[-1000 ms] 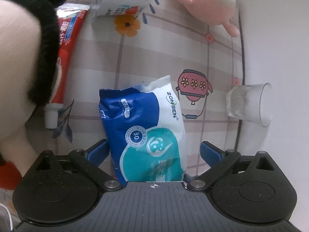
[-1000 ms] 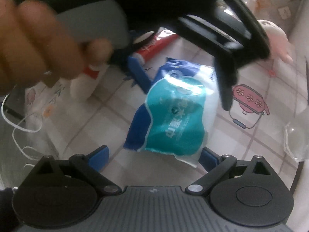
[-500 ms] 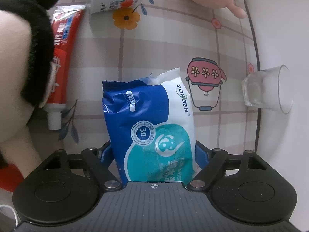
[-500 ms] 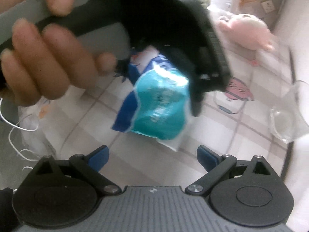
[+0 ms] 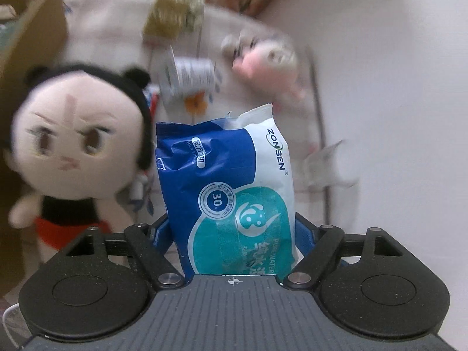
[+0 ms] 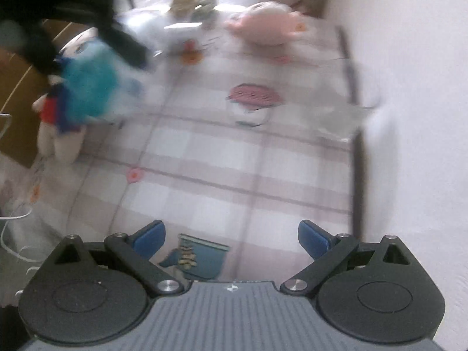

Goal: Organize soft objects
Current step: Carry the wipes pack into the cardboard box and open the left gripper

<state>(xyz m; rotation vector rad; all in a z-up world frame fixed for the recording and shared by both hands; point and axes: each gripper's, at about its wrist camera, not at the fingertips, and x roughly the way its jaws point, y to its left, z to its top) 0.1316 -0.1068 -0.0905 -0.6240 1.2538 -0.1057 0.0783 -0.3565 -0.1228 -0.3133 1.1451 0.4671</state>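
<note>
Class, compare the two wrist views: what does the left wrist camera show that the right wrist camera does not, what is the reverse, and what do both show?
Only the left wrist view: the doll's face and the print on the wipes pack, clamped in the left gripper.
Only the right wrist view: the right gripper, open and empty.
Both: the pack, the pink plush, the checked tablecloth.

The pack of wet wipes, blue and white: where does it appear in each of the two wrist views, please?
Left wrist view: the pack of wet wipes fills the lower centre, clamped between the blue pads of the left hand-held gripper.
Right wrist view: it is a blurred teal and blue patch at the upper left, hanging from the dark gripper there.
Shared landmark: the pink plush toy lies near the top of both views, close to the white wall.
</note>
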